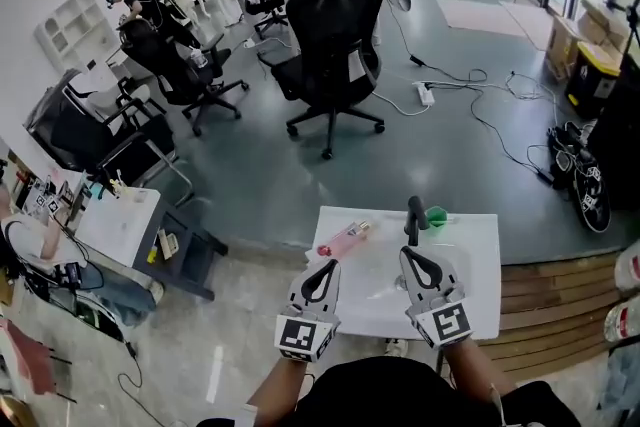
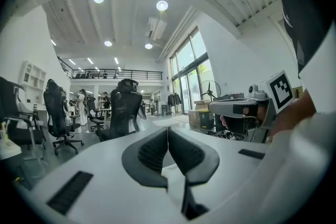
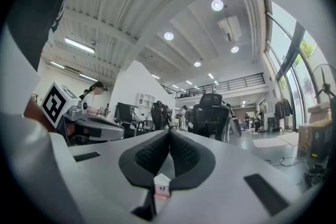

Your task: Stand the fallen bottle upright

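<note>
A pink bottle [image 1: 345, 238] with a pale cap lies on its side at the far left of the small white table [image 1: 470, 300]. My left gripper [image 1: 323, 267] hovers over the table's near left part, just short of the bottle, with its jaws shut and nothing in them. My right gripper [image 1: 412, 255] is beside it over the table's middle, its pads also pressed together. In the left gripper view the pads [image 2: 157, 152] meet at the tip. In the right gripper view a small pink and white thing [image 3: 161, 186] shows through the gap below the closed pads [image 3: 184, 155].
A dark upright bottle [image 1: 413, 220] and a green object [image 1: 436, 215] stand at the table's far edge. A black office chair [image 1: 335, 35] and floor cables [image 1: 470, 85] lie beyond. Wooden boards [image 1: 560, 295] are on the right and a low cart [image 1: 185, 250] on the left.
</note>
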`<state>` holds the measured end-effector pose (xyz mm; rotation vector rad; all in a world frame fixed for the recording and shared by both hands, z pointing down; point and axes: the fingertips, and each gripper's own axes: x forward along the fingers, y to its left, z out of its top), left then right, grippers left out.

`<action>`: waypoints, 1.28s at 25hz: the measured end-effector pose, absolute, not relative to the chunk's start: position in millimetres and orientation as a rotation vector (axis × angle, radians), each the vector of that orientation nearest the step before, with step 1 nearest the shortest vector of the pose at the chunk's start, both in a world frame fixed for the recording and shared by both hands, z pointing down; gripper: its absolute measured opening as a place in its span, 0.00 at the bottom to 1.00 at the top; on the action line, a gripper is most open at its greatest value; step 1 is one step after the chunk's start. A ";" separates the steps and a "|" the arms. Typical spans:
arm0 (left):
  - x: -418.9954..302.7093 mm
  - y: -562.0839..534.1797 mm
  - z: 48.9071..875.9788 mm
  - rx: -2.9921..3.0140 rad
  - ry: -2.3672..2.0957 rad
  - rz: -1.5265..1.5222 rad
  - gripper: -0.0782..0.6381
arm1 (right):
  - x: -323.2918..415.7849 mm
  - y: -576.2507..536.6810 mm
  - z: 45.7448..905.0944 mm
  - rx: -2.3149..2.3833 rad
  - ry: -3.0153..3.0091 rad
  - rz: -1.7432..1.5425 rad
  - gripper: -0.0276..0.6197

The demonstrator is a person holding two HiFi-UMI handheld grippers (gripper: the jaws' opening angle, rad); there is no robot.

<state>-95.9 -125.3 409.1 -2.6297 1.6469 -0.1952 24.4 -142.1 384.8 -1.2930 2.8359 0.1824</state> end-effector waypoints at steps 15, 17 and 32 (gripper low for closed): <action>-70.8 -189.6 433.0 -2.633 1.669 -0.331 0.14 | 30.3 -206.5 377.4 -1.179 2.773 0.208 0.06; -74.4 -196.8 434.9 -2.633 1.662 -0.355 0.14 | 27.8 -212.7 373.0 -1.187 2.755 0.193 0.06; -104.3 -274.6 531.3 -2.779 1.561 -0.753 0.38 | -5.7 -248.8 413.9 -1.207 2.824 0.141 0.06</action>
